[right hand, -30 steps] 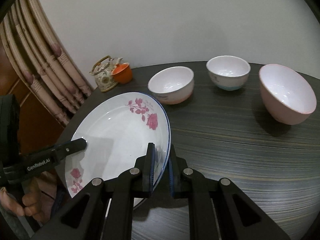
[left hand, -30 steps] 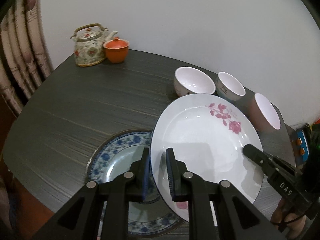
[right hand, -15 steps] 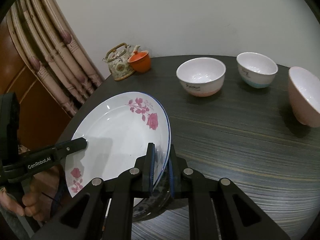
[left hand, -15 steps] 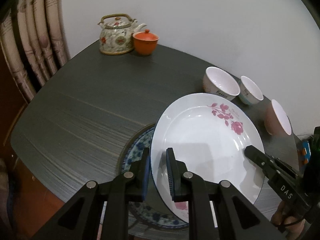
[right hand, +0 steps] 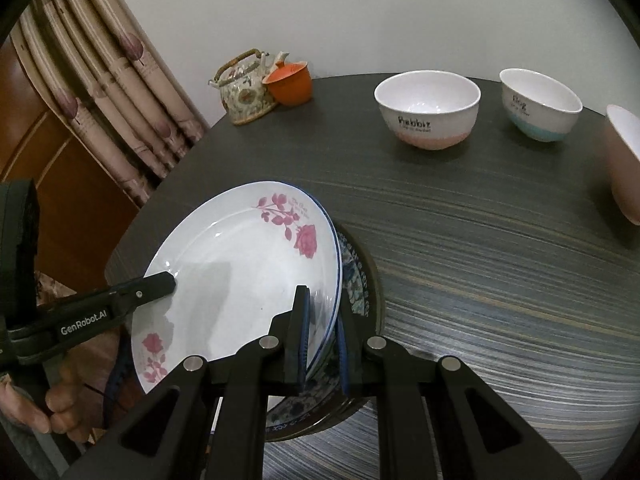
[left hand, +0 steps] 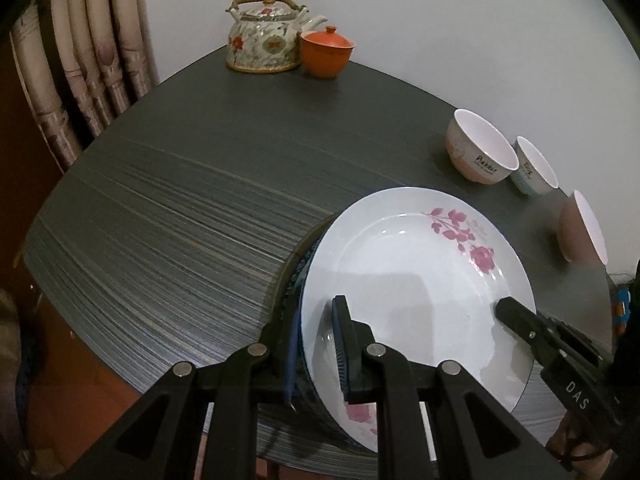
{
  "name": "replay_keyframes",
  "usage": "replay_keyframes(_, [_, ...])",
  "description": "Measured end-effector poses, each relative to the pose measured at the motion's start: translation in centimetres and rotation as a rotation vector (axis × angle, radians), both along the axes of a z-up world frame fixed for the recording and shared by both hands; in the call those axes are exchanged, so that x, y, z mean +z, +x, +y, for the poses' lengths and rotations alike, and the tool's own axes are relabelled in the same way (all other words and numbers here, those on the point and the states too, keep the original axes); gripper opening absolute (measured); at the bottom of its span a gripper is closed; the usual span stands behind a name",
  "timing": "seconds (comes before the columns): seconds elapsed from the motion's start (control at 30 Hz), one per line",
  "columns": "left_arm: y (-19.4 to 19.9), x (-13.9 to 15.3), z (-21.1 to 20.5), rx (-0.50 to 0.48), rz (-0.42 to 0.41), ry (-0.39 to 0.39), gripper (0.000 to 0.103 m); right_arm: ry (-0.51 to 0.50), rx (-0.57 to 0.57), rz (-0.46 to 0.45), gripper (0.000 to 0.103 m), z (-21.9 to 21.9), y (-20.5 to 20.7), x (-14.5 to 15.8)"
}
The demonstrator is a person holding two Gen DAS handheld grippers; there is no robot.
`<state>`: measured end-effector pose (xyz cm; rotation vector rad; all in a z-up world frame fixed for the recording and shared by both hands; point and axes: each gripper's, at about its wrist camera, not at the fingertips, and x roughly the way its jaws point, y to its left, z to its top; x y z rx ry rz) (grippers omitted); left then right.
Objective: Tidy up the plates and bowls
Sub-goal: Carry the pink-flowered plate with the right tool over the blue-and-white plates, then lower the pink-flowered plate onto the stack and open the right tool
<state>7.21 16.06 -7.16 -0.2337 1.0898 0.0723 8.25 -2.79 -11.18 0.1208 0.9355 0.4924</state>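
Observation:
A white plate with pink roses [left hand: 400, 272] [right hand: 232, 280] is held tilted between both grippers. My left gripper [left hand: 318, 332] is shut on its near left rim. My right gripper [right hand: 322, 312] is shut on the opposite rim. Each gripper's black finger also shows in the other's view, the right gripper [left hand: 516, 312] and the left gripper [right hand: 164, 282]. Directly beneath lies a blue patterned plate [left hand: 297, 266] [right hand: 356, 276], mostly hidden. Whether the two plates touch I cannot tell. Three bowls stand at the far right: a Rabbit bowl [right hand: 428, 108], a blue-based bowl [right hand: 540, 104] and a pink bowl [right hand: 624, 160].
A flowered teapot [left hand: 264, 40] and an orange lidded cup [left hand: 326, 50] stand at the back of the dark striped table [left hand: 180, 200]. A curtain [right hand: 120, 100] hangs left of the table. The table's near edge runs just below the plates.
Both grippers have carried the rose plate leftward and down. It now covers almost all of the blue plate, which showed widely before.

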Motion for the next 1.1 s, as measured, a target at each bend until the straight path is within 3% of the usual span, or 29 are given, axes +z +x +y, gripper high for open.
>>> replay_keyframes(0.53, [0.7,-1.7,-0.1,-0.006,0.041,0.003,0.016,-0.029,-0.017,0.048,0.013,0.5,0.7,-1.8])
replay_keyframes(1.1, [0.7,-2.3,-0.8,0.001,0.032,0.046,0.017,-0.082,-0.022,0.066,0.017,1.9,0.9,-2.1])
